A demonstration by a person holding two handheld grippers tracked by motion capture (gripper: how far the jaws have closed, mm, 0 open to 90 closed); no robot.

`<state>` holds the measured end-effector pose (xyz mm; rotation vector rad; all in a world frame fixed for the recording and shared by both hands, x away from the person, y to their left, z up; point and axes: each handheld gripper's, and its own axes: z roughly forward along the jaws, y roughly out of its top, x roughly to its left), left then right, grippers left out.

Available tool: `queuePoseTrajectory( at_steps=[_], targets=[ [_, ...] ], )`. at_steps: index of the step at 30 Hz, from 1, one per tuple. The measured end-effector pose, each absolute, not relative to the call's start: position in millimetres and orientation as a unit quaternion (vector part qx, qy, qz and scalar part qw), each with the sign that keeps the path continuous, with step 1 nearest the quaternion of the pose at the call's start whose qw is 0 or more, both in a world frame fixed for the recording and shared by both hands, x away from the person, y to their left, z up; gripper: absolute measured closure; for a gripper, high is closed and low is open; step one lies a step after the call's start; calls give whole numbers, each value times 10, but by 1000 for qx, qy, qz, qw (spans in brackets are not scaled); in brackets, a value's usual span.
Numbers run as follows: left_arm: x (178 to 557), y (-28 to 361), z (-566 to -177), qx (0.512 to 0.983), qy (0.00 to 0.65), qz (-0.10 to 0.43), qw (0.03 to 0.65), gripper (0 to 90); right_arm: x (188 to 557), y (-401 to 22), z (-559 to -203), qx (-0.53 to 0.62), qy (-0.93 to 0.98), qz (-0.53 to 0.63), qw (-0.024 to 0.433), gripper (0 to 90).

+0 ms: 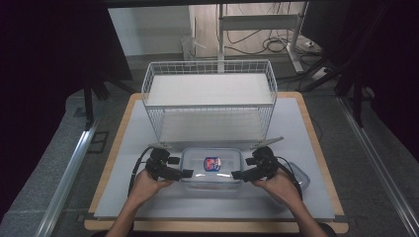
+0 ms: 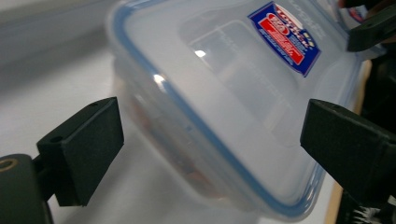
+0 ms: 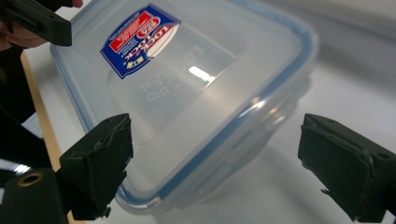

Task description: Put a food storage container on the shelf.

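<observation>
A lidded box (image 1: pixel 211 168) sits near the tabletop's (image 1: pixel 306 197) front edge, before a wire rack (image 1: pixel 210 94), with the left gripper (image 1: pixel 186 173) and right gripper (image 1: pixel 237 174) flanking its ends, jaws spread and gripping nothing; any lift seemingly lies ahead.

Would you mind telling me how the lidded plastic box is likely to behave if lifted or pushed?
The box looks rigid and probably light. Its glossy lid may be slippery. Low and flat, it should slide rather than tip.
</observation>
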<state>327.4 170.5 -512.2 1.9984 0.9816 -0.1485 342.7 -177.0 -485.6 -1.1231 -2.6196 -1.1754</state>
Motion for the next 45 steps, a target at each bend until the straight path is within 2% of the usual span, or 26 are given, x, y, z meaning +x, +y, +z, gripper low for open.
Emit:
queuePoseTrajectory(
  at_steps=[1, 4, 9, 11, 13, 14, 17, 20, 25, 31, 38, 45],
  targets=[
    [3277, 1688, -5134, 804, 393, -68, 442, 61, 3454, -1734, -4879, -372, -845, -380, 52, 98],
    [3272, 1646, -5155, 802, 395, -76, 441, 38, 3480, -1706, -4894, -379, -843, -376, 63, 87],
    [3233, 1649, -5140, 801, 400, -70, 440, 54, 3534, -1691, -4946, -401, -830, -374, 104, 93],
    [3199, 1663, -5118, 801, 400, -63, 441, 75, 3511, -1709, -4925, -398, -830, -378, 100, 132],
    [3142, 1677, -5088, 802, 396, -51, 444, 130, 3459, -1772, -4885, -402, -822, -393, 93, 230],
    [3110, 1686, -5073, 801, 395, -44, 447, 130, 3459, -1772, -4885, -402, -822, -393, 93, 230],
    [3020, 1725, -5058, 791, 401, -33, 461, 228, 3370, -1836, -4854, -407, -809, -415, 84, 326],
    [2928, 1763, -5059, 784, 406, -36, 469, 271, 3323, -1868, -4841, -410, -803, -425, 82, 375],
    [2772, 1812, -5025, 778, 406, -25, 479, 400, 3181, -1968, -4807, -398, -797, -447, 81, 484],
    [2733, 1850, -5046, 767, 410, -32, 493, 438, 3137, -1972, -4803, -387, -804, -446, 73, 482],
    [2699, 1908, -5068, 760, 409, -47, 502, 490, 3131, -1959, -4866, -377, -807, -447, 80, 417],
    [2686, 1930, -5092, 744, 424, -61, 512, 512, 3121, -1980, -4889, -396, -791, -456, 92, 465]
  ],
)
